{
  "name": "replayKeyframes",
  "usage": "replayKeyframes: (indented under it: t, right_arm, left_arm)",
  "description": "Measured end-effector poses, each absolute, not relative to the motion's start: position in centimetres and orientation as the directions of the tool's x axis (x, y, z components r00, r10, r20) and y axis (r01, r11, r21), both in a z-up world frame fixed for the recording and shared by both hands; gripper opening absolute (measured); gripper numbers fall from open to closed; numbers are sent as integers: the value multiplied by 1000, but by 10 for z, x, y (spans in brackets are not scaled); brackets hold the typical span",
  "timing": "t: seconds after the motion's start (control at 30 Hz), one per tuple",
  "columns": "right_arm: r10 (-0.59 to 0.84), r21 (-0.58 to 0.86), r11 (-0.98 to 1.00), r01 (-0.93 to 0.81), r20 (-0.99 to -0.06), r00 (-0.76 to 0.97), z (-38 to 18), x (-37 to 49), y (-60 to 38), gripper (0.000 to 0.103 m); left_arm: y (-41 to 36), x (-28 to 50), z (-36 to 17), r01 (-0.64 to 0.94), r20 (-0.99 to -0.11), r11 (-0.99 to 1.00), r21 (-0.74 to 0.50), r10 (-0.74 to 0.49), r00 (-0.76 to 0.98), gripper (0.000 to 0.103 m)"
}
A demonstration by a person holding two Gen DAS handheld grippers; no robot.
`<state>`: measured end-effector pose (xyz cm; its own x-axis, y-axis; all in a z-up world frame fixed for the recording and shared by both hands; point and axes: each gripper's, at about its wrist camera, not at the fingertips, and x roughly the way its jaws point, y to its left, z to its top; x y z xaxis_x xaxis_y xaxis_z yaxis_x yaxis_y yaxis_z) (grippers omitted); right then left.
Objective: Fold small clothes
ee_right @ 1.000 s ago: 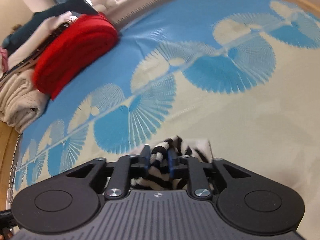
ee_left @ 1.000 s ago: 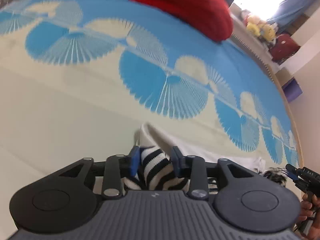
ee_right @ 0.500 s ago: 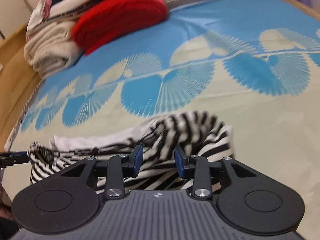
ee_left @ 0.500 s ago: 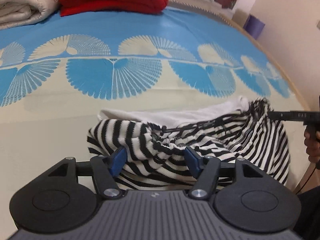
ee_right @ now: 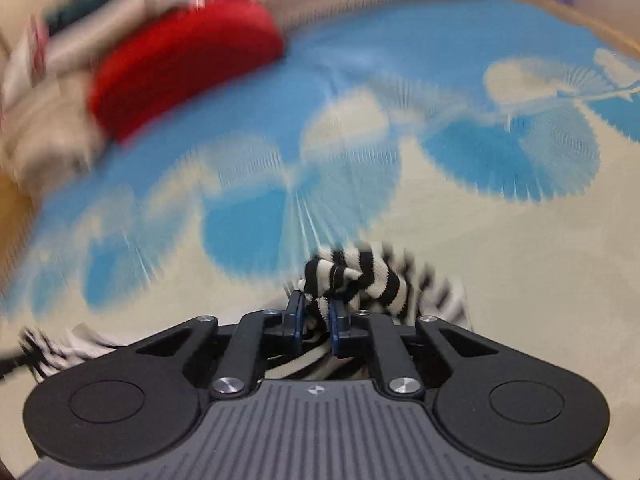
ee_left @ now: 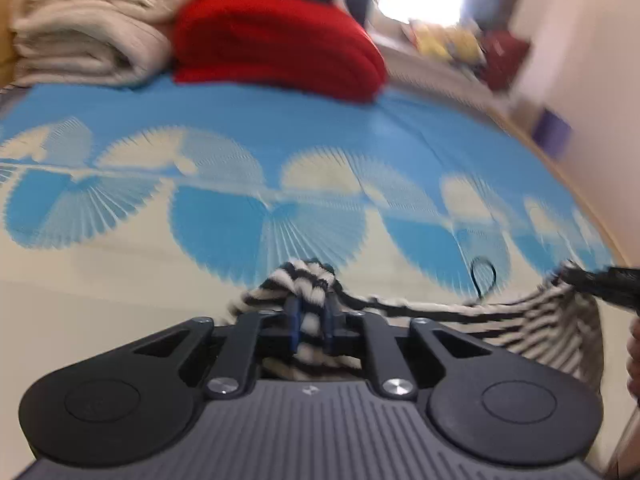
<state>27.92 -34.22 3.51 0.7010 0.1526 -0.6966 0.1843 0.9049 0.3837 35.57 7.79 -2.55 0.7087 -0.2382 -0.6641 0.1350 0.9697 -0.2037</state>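
A small black-and-white striped garment (ee_left: 304,280) is held between both grippers above a blue and cream mat (ee_left: 280,140). My left gripper (ee_left: 311,322) is shut on a bunched corner of it. The cloth stretches right to my other gripper (ee_left: 600,280) at the frame edge. In the right wrist view my right gripper (ee_right: 317,322) is shut on another bunched corner of the striped garment (ee_right: 360,276); the far end of the cloth (ee_right: 52,348) trails to the lower left. Both views are motion-blurred.
A folded red blanket (ee_left: 276,40) and folded cream towels (ee_left: 88,28) lie at the far edge of the mat. The red blanket (ee_right: 180,68) also shows in the right wrist view. A wall and small objects (ee_left: 552,136) are at the right.
Both grippers were open over the crumpled garment half a second ago; now each is shut on a corner, and the cloth is lifted and stretched between them. Both cameras are moving fast.
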Motion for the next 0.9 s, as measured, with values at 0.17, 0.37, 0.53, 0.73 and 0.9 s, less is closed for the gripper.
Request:
replayKeyframes:
  t: [0.17, 0.37, 0.53, 0.73, 0.9]
  right_arm:
    - [86, 445, 859, 252, -611, 787, 48, 288, -354, 12]
    - [120, 429, 858, 282, -702, 702, 18, 319, -350, 26]
    - [130, 410, 880, 241, -695, 707, 28, 312, -354, 46]
    - [108, 339, 921, 193, -697, 709, 35, 289, -383, 54]
    - [146, 284, 946, 156, -803, 577, 8, 291, -387, 55]
  left_arm:
    - [77, 380, -38, 37, -702, 977, -209, -176, 690, 6]
    - [83, 393, -48, -19, -751, 970, -244, -177, 636, 7]
    - [103, 383, -33, -5, -711, 977, -214, -152, 687, 18]
    - [95, 377, -44, 180, -755, 942, -285, -336, 564, 60]
    - [72, 377, -58, 226, -802, 963, -147, -249, 543, 34]
